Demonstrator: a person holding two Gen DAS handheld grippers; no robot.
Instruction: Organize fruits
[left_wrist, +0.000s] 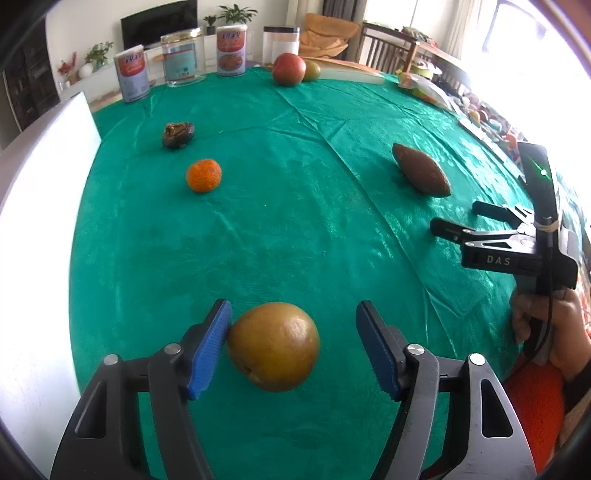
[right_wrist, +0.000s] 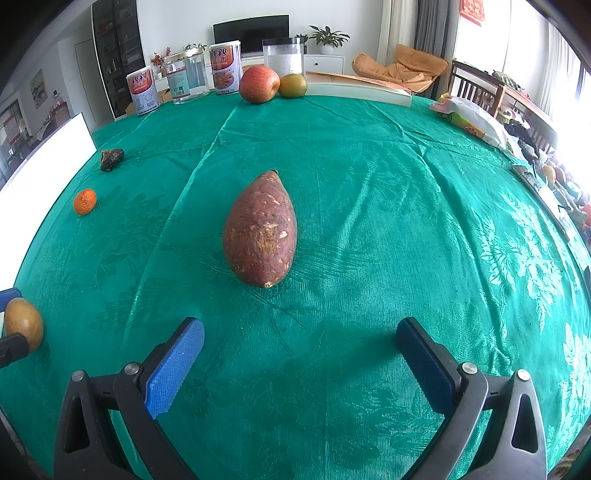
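Note:
A brown-yellow pear lies between the fingers of my left gripper. The left blue pad touches its side, while a clear gap separates it from the right pad, so the gripper is open. The same pear shows at the left edge of the right wrist view. My right gripper is open and empty, hovering just short of a reddish sweet potato lying on the green cloth. In the left wrist view that right gripper sits at the right, held by a hand, with the sweet potato beyond it.
A tangerine and a dark brown lump lie at the left. A red apple and a greenish fruit stand at the far edge beside tins, jars and a book. A white board stands at the left.

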